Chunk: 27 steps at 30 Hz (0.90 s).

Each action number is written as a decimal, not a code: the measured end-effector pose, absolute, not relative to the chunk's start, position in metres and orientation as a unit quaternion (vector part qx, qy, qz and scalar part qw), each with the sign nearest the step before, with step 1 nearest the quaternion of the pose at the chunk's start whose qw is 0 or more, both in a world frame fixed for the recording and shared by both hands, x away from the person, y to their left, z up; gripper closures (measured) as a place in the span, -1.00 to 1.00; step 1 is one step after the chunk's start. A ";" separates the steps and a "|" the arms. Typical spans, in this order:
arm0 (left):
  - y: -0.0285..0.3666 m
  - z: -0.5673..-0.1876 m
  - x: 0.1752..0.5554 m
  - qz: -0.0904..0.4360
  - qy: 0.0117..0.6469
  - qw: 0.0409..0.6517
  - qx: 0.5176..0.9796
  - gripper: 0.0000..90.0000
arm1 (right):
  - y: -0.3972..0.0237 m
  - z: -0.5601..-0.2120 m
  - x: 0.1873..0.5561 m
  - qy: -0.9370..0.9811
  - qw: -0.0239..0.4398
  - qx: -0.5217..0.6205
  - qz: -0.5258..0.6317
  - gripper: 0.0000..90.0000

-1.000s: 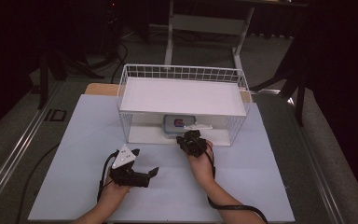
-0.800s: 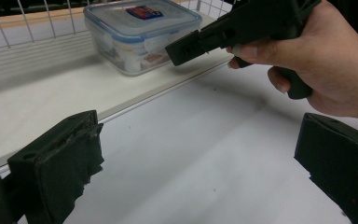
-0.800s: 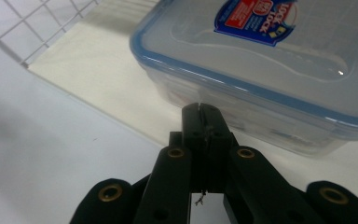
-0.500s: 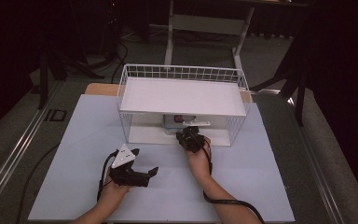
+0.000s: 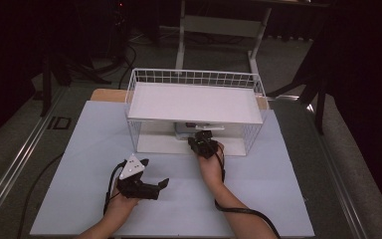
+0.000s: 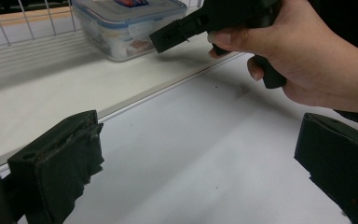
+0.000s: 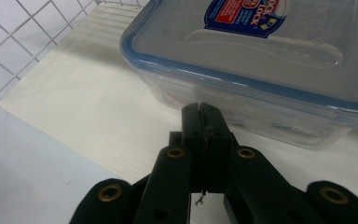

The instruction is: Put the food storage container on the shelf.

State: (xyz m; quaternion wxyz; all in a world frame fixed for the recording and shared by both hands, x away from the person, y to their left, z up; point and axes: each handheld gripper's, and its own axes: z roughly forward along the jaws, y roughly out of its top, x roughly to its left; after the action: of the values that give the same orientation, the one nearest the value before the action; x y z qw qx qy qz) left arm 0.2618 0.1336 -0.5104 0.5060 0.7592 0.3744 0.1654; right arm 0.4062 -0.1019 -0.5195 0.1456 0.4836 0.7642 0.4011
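While the closed right tool (image 7: 204,109) touches the lidded plastic food box (image 7: 261,60) in the wire basket (image 5: 248,79), its contents blurred, the left tool (image 5: 151,186) rests open.

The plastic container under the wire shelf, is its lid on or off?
On. The clear lid sits flat on the container, its blue rim unbroken along the near edge.

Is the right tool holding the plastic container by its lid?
No, the right tool has its jaws shut together on nothing, with the tip just short of the plastic container, whose blue-rimmed lid is untouched.
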 end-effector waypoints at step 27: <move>0.129 -0.501 0.259 0.185 0.335 0.511 0.770 -0.97 | -0.122 -0.500 0.350 0.773 0.119 0.408 0.472 -0.56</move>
State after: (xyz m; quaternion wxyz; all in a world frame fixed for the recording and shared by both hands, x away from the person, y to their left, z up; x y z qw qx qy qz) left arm 0.2587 0.1289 -0.5012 0.5113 0.7697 0.3347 0.1845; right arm 0.3499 -0.1221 -0.5000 0.1185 0.4076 0.7727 0.4720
